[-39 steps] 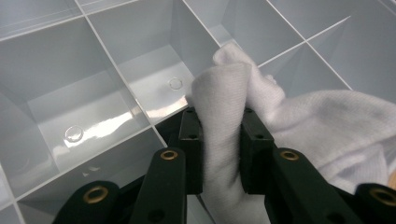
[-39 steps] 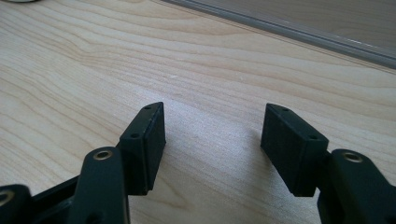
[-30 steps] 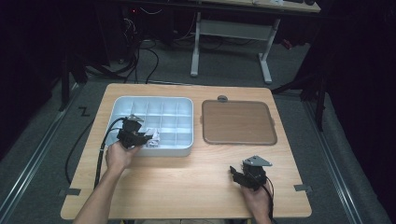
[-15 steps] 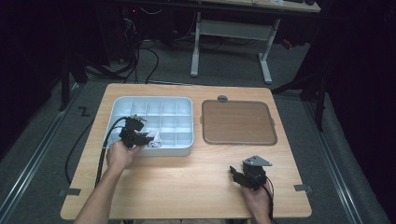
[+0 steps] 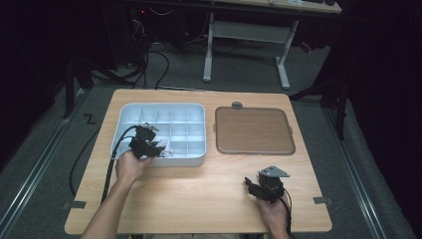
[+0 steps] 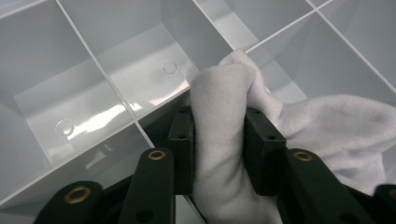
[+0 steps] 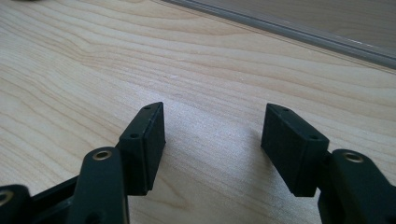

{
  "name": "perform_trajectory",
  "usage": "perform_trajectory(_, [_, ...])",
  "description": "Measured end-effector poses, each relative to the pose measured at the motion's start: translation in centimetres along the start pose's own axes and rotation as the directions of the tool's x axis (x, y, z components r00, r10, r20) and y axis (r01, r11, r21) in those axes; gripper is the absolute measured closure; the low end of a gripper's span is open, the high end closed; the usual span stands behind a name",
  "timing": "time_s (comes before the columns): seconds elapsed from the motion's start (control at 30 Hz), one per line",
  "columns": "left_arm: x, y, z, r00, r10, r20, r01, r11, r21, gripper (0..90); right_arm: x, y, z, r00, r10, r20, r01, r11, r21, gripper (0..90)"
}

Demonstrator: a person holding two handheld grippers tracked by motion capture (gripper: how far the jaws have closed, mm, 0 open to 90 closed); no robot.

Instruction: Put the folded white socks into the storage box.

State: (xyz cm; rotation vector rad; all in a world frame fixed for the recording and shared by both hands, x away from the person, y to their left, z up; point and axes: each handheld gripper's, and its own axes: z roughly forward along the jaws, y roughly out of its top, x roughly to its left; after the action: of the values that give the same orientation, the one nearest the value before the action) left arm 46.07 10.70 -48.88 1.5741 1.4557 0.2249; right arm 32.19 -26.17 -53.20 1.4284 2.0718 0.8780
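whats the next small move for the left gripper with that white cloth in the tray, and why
Probably open the jaws a little more, then lift clear. The left gripper has just been opening, yet the white cloth sits bunched between its pads, touching both, already down among the compartments of the divided tray. The right gripper rests open over the table.

I can read no text, label, brand or number anywhere on the bench (image 5: 199, 194) or the things on it.

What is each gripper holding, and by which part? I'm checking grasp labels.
The left gripper has a bunched fold of the white cloth between its pads over the tray; its jaws have just been opening. The right gripper holds nothing.
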Motion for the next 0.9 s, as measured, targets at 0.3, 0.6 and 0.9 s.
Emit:
perform_trajectory(0.3, [-0.3, 0.9, -1.8, 0.9991, -0.029, 0.031, 0.031, 0.998, -0.056, 49.8, 0.0, 0.0, 0.0, 1.0, 0.0, 0.0, 0.0, 1.0, 0.0, 40.1])
perform_trajectory(0.6, [-1.5, 1.1, -3.1, 0.9974, -0.038, 0.061, 0.043, 0.9958, -0.081, 35.7, 0.0, 0.0, 0.0, 1.0, 0.0, 0.0, 0.0, 1.0, 0.0, 40.1])
perform_trajectory(0.9, [-2.9, 0.6, -3.0, 0.9979, -0.025, 0.06, 0.029, 0.9968, -0.074, 27.8, 0.0, 0.0, 0.0, 1.0, 0.0, 0.0, 0.0, 1.0, 0.0, 40.1])
